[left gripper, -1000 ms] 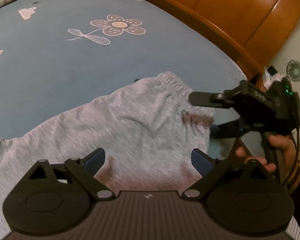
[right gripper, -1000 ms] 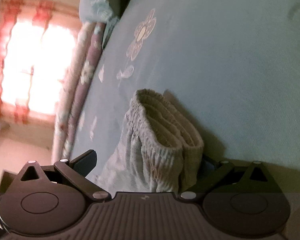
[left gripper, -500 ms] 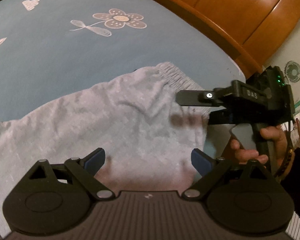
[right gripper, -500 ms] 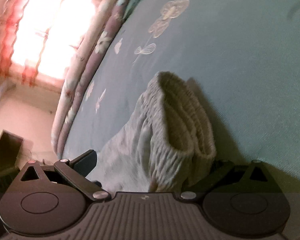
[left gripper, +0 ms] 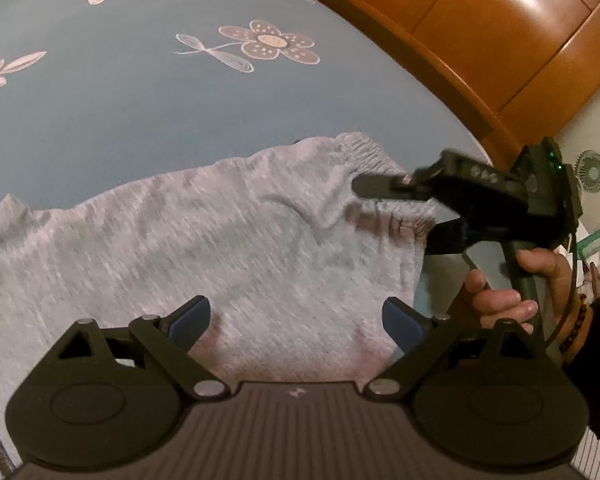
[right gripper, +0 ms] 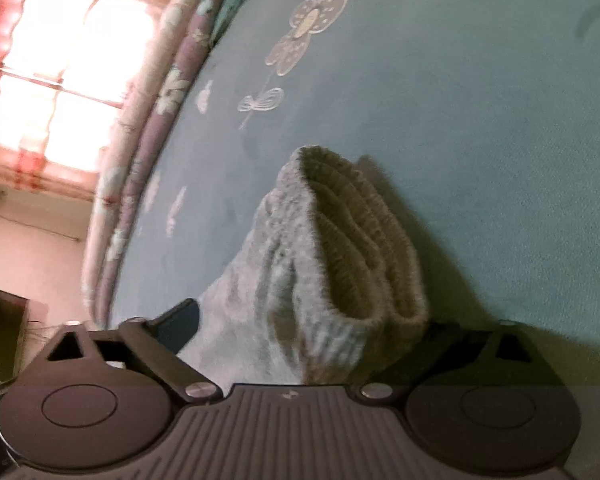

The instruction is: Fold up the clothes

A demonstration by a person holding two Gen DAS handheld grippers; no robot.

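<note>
A pair of grey sweatpants [left gripper: 228,248] is spread on the blue flowered bed sheet [left gripper: 140,92], its long axis running from the elastic waistband [left gripper: 384,184] at the right toward the legs at the left, across the left gripper's line of sight. The left gripper [left gripper: 296,320] is held wide open just above the middle of the fabric, with nothing between its blue pads. The right gripper [left gripper: 384,216], gripped by a hand [left gripper: 512,288], is set at the waistband end and is the nearer one to that edge; its fingers bracket the gathered waistband [right gripper: 352,256], one above the cloth and one below, but whether they are clamped on it cannot be told. Beyond the sheet a wooden headboard [left gripper: 480,40] is seen. Any coming fold is judged to turn on the waistband being carried leftward along the long axis.
</note>
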